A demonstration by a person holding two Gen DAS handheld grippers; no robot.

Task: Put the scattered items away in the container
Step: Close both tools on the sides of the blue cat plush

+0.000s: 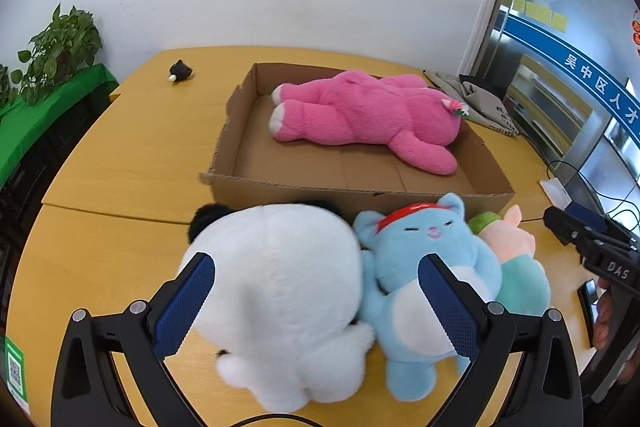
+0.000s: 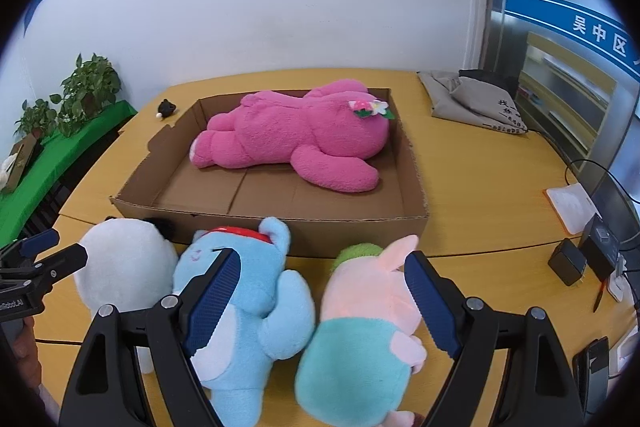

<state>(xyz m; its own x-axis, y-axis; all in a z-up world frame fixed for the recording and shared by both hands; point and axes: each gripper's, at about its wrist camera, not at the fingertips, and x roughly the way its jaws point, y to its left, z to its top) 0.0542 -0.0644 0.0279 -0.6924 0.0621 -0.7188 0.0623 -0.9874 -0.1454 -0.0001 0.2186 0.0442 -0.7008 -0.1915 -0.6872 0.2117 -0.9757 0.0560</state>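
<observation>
A shallow cardboard box (image 1: pixel 360 193) (image 2: pixel 280 223) stands mid-table with a big pink plush bear (image 1: pixel 360 111) (image 2: pixel 296 139) lying in it. In front of the box lie a white panda plush (image 1: pixel 280 287) (image 2: pixel 124 267), a blue cat plush (image 1: pixel 420 259) (image 2: pixel 256 307) and a pink-and-teal plush (image 1: pixel 516 267) (image 2: pixel 360 327). My left gripper (image 1: pixel 316 291) is open above the panda, its right finger over the blue cat. My right gripper (image 2: pixel 324 291) is open above the pink-and-teal plush, its left finger over the cat. Neither grips anything.
A small black toy (image 1: pixel 181 71) (image 2: pixel 166 108) lies on the yellow table left of the box. A grey cloth bag (image 1: pixel 472 95) (image 2: pixel 460 95) sits at the back right. Cables, black boxes (image 2: pixel 568 261) and a phone (image 2: pixel 596 359) crowd the right edge. Potted plants (image 1: pixel 60 47) stand left.
</observation>
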